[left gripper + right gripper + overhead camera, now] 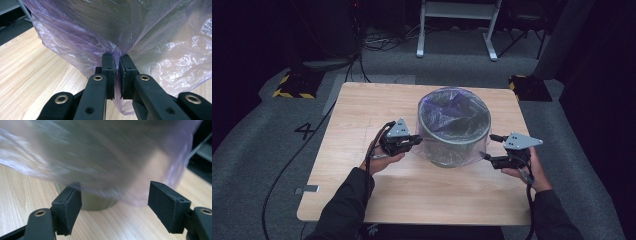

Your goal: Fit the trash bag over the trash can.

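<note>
The left gripper [117, 62] pinches the purple bag [150, 50] draped over the bin [454, 132] at mid-table; the right gripper [115, 202] stands wide, empty, beside it. Lining seems underway; next, the right likely needs a fresh hold.

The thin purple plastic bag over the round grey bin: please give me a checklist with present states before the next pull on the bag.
1. Left gripper shut on the thin purple plastic bag: ok, a fold is pinched between its pads.
2. Right gripper gripping the bag: not ok, jaws stand open with nothing pinched.
3. Round grey bin upright on the light wooden table: ok.
4. Bag over the whole rim: ok in the high view.
5. Bag free of tears: cannot tell.
</note>
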